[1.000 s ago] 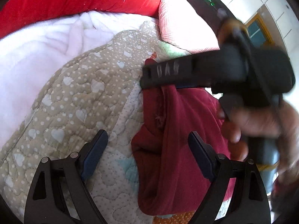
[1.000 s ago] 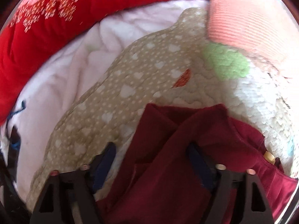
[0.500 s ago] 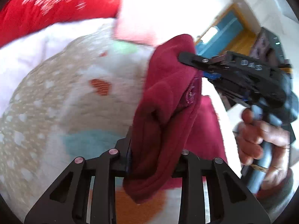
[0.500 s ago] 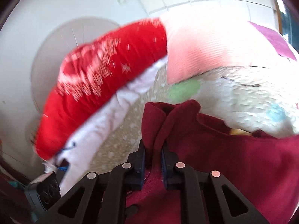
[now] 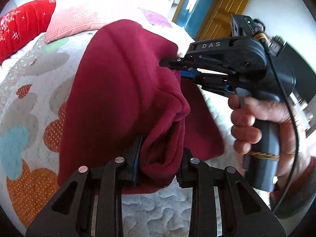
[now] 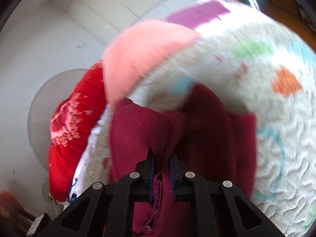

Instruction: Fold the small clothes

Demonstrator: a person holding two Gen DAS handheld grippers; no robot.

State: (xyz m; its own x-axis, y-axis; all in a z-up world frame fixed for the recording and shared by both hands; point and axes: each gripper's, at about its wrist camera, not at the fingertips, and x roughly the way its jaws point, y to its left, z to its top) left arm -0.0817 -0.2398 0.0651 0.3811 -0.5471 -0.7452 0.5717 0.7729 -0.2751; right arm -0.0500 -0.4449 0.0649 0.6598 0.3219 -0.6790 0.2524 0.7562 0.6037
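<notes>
A dark red garment (image 5: 122, 90) hangs lifted above the quilted bed cover (image 5: 29, 102). My left gripper (image 5: 160, 158) is shut on a bunched lower fold of it. My right gripper (image 5: 175, 67) shows in the left wrist view, held in a hand, shut on the garment's upper right edge. In the right wrist view the right gripper (image 6: 162, 164) pinches a seam of the dark red garment (image 6: 207, 130), which drapes away in front of the fingers. The rest of the cloth hangs between the two grippers.
A pink pillow (image 5: 79, 19) and a red embroidered cushion (image 5: 21, 25) lie at the head of the bed. A white fleece blanket (image 6: 86, 158) sits by the cushion. A wooden door (image 5: 223, 6) stands behind, right. The quilt (image 6: 256, 98) has coloured patches.
Both grippers closed on the red garment, which lay flat on the quilt, and lifted it off the bed. Both cameras have swung up toward the pillows and door.
</notes>
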